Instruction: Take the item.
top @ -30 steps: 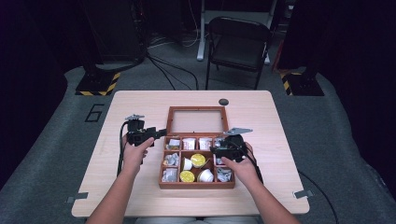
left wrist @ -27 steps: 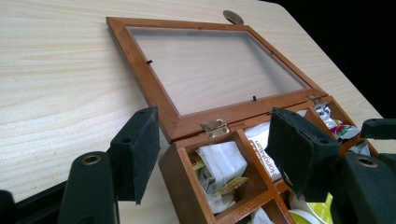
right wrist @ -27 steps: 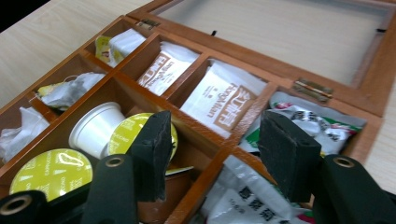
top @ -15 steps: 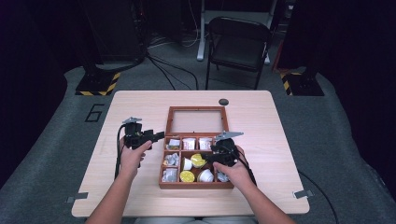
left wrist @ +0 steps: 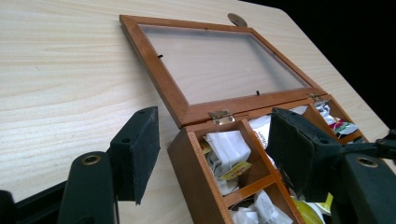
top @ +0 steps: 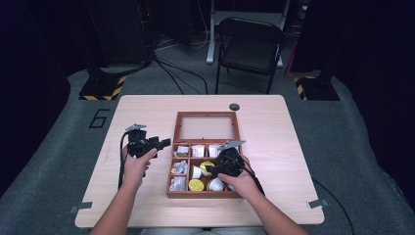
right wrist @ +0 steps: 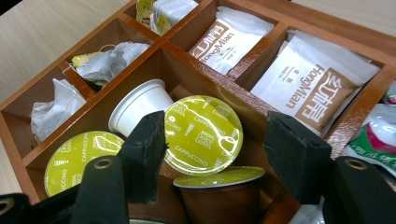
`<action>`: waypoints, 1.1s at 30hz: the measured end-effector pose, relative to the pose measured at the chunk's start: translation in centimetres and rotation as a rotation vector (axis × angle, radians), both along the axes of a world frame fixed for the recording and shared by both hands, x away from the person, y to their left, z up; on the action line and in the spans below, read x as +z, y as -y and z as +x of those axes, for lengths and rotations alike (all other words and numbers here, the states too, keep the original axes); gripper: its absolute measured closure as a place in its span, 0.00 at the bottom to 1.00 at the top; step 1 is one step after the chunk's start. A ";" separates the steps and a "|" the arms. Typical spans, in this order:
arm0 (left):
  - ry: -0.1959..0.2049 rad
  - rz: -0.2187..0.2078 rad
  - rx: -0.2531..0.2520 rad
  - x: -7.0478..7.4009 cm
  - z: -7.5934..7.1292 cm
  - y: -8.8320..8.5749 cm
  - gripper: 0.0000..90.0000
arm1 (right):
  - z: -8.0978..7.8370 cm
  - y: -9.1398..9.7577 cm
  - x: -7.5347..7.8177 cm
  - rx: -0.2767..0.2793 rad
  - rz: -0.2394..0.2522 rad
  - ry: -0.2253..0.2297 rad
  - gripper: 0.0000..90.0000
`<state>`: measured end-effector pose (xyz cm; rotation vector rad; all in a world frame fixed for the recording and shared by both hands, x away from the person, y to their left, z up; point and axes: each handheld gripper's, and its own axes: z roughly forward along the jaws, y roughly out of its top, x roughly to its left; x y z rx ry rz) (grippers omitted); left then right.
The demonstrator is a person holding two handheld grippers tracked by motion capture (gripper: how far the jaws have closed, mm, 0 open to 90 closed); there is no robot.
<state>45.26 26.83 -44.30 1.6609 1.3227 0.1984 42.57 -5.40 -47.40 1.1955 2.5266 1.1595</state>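
Near the desk's middle, from the high view, a brown wooden compartment box point(top: 204, 193) lies with its glass lid open; the right gripper point(top: 215, 169) hovers over its pods. Left gripper view: the left gripper point(left wrist: 212, 154) has spread jaws straddling the box corner, touching nothing. Right gripper view: jaws just opening flank a green-foil "CAPPUCCINO" coffee pod point(right wrist: 204, 134), unpinched, beside white "HongMian" sachets point(right wrist: 310, 88).

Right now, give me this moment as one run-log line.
right gripper: fingers just opening over capsule, empty | left gripper: open at box corner | lid: open, flat on table
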 end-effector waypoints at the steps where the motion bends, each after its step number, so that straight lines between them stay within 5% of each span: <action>1: 0.000 -0.003 0.000 0.0 0.0 0.0 0.38 | 0.0 0.0 -0.1 -0.003 -0.002 -0.011 0.43; 33: 0.006 0.005 0.012 0.0 -0.3 -0.6 0.38 | 0.6 -1.2 -1.1 0.033 -0.036 -0.085 0.38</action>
